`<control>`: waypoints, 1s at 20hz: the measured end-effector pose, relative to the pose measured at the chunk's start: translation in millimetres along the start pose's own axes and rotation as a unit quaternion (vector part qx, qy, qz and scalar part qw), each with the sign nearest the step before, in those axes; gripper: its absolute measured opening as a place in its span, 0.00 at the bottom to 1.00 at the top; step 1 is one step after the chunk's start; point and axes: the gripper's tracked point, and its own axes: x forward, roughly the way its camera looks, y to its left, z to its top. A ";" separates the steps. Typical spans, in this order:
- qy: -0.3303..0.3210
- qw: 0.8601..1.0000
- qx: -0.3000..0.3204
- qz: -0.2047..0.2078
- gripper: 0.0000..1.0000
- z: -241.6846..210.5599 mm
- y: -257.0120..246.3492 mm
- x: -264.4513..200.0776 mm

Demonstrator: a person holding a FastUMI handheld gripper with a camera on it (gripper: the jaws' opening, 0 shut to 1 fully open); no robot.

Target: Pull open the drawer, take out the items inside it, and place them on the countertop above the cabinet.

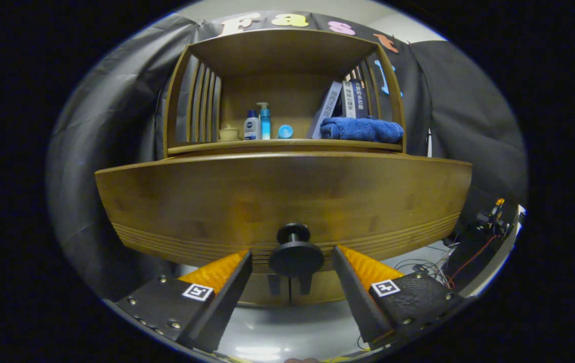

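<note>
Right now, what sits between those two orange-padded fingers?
In the gripper view, the round black drawer knob sits between the open gripper's fingers, which flank it without pressing on it, in front of the wooden drawer front.

- The drawer point(282, 201) front hides whatever lies inside it.
- The books point(342, 103) stand partly behind the blue towel point(361, 129), lower parts covered.
- Small cup point(228, 133) at the shelf's left: too small to tell.
- Hand-held gripper point(292, 267) fingers' rear parts are cut off.

Landmark: blue folded towel point(362, 129) on the shelf.
Books point(342, 103): leaning just behind the towel.
Blue round lid point(285, 131): left of the towel.
Bottles point(258, 123): further left.
Small cup point(228, 133): leftmost.
Cables point(448, 262): below, right.
</note>
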 end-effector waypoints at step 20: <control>-0.058 0.998 0.001 0.011 0.99 32.9 13.6 118.9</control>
